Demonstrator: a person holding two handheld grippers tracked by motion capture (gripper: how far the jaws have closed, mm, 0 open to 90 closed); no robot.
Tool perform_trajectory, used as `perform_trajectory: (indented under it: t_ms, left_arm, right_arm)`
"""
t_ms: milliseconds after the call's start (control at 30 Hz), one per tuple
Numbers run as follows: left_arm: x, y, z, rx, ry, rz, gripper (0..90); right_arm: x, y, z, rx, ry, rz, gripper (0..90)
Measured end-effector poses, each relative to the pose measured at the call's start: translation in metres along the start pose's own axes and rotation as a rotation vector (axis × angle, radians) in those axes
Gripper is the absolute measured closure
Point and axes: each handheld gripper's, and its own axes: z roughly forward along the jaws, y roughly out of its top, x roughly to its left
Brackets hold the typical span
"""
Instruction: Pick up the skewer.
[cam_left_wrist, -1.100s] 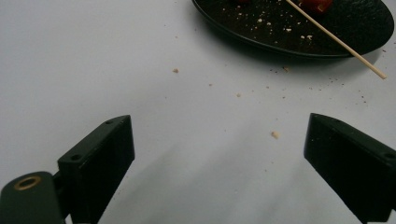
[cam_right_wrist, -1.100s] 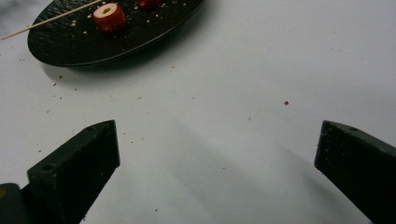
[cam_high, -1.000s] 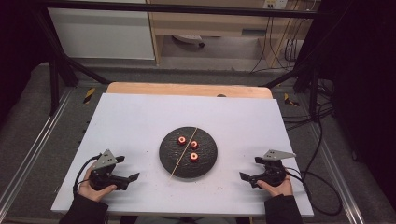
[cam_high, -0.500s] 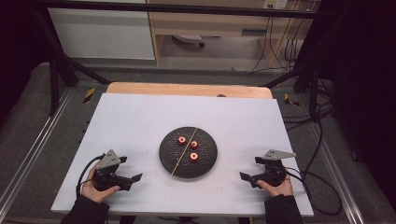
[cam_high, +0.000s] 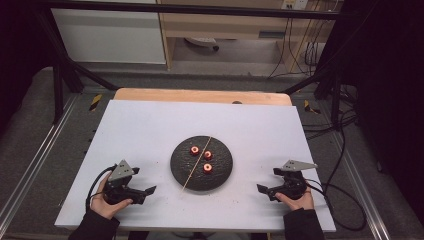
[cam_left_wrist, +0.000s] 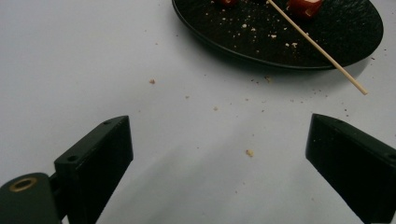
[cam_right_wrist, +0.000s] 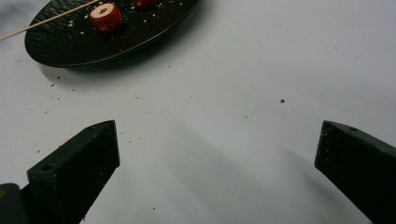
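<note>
while both jaws stand spread and empty, the left gripper (cam_high: 149, 190) and right gripper (cam_high: 261, 189) flank the plate (cam_high: 222, 172), ready for its skewer (cam_high: 196, 164) and 3 red pieces (cam_high: 207, 167).

Three red pieces (cam_high: 208, 168), one skewer (cam_high: 197, 162), one black plate (cam_high: 180, 170), two tongs (cam_high: 150, 190).

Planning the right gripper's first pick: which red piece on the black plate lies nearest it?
The red ring-shaped piece at the black round plate's near edge, right of the wooden skewer; the others sit farther back.
</note>
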Motion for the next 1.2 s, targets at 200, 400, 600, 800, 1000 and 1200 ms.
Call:
perform_trajectory:
  t_ms: [200,400,600,800,1000,1200]
  left_arm:
    - [-0.005,0.005,0.003,0.008,0.006,-0.004,7.7]
    - [-0.011,0.013,0.005,0.012,0.011,-0.001,7.7]
    - [-0.017,0.024,0.009,0.015,0.011,-0.002,8.3]
    - [-0.023,0.038,0.014,0.03,0.014,-0.009,8.7]
    - [-0.03,0.051,0.023,0.05,0.018,-0.008,9.3]
    - [-0.039,0.06,0.033,0.072,0.018,0.006,10.0]
  right_arm:
    - [0.0,0.0,0.0,0.006,-0.003,-0.005,0.5]
    - [0.0,0.0,0.001,0.01,-0.007,-0.005,0.5]
    - [0.0,0.0,0.0,0.007,-0.007,-0.003,0.6]
    - [0.0,0.0,0.001,0.009,-0.009,-0.006,0.6]
    - [0.0,0.0,0.001,0.012,-0.01,-0.003,0.5]
    - [0.0,0.0,0.001,0.015,-0.011,-0.003,0.5]
